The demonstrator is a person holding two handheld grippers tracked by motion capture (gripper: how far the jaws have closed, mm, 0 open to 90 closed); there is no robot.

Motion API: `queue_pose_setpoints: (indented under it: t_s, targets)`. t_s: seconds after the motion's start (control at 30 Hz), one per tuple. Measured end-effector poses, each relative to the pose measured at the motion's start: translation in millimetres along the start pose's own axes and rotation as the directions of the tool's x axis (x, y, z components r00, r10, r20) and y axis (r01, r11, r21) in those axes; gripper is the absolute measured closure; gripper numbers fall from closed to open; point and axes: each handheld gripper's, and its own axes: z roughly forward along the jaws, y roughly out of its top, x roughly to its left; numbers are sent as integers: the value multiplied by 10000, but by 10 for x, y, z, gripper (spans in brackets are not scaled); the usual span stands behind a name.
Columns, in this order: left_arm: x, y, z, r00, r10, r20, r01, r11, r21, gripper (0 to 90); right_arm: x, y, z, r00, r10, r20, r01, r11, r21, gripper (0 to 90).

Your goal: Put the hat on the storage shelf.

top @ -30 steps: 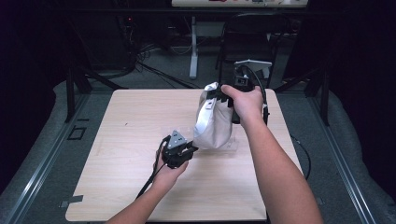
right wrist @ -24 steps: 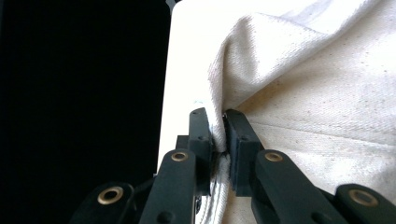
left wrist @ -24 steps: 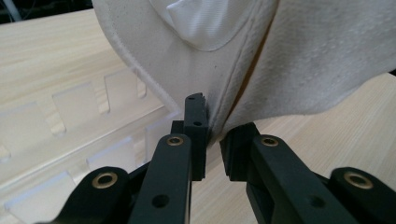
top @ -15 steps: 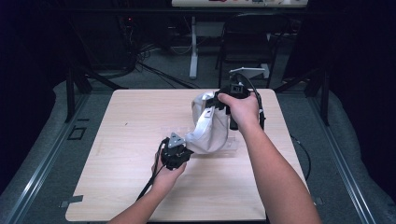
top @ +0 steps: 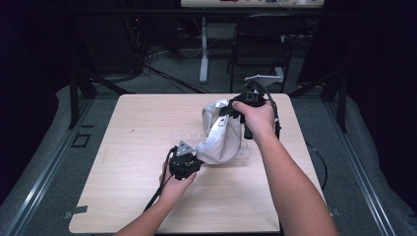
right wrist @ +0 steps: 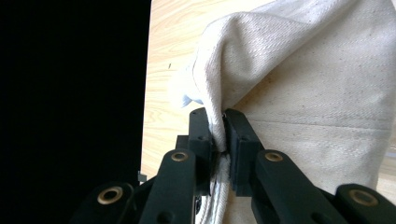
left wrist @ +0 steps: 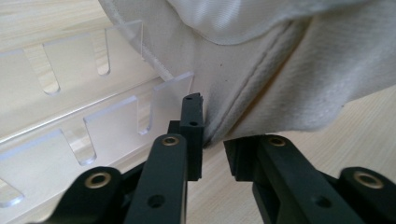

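A white cloth bag [top: 222, 141] lies slumped on the wooden table [top: 137, 137], partly over a clear slotted acrylic rack [left wrist: 70, 116]. My right gripper [top: 228, 112] is at the bag's upper end, and in the right gripper view its jaws [right wrist: 219, 127] are shut on a fold of the bag's edge [right wrist: 210, 93]. My left gripper [top: 193, 160] sits at the bag's lower left corner. Its jaws [left wrist: 214, 135] have just been opening and stand slightly apart. The bag's seam [left wrist: 243, 100] runs down into the gap, and neither pad presses on it.
The acrylic rack [top: 248, 155] pokes out from under the bag on its right side. Bare tabletop lies to the left and near the front edge. Chairs, a desk leg and cables stand on the dark floor beyond the table's far edge.
The right hand has come down with the bag's top, so the bag now slumps lower and flatter. The left gripper has stayed at the lower corner and loosened off the cloth.
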Motion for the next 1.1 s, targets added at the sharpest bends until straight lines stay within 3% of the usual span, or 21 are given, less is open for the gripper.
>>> queue_pose_setpoints:
  t_s: [0.23,0.33,0.5,0.77,0.93,1.1]
  targets:
    - [-26,9,-34,9998,183,-2,-183,9997,-167,704,-20,1,-15,10000,-26,30,26,10000,25,821]
    - [-45,10,-49,9979,568,-323,-577,9979,-281,655,-23,6,-13,10000,-29,42,29,10000,46,819]
    - [-58,15,-95,9961,705,-532,-725,9967,-368,612,-24,5,-10,10000,-88,42,88,9999,79,817]
    - [-62,-2,-176,9963,707,-490,-730,9962,-471,575,-22,-1,-23,9999,-89,72,89,10000,1,808]
    - [-85,-14,-269,9949,916,-417,-940,9938,-600,566,-13,2,-64,10000,-49,11,49,9999,-142,781]
    - [-103,-34,-386,9955,915,-253,-931,9931,-714,556,12,-15,-138,9997,-236,-27,235,9996,-124,766]
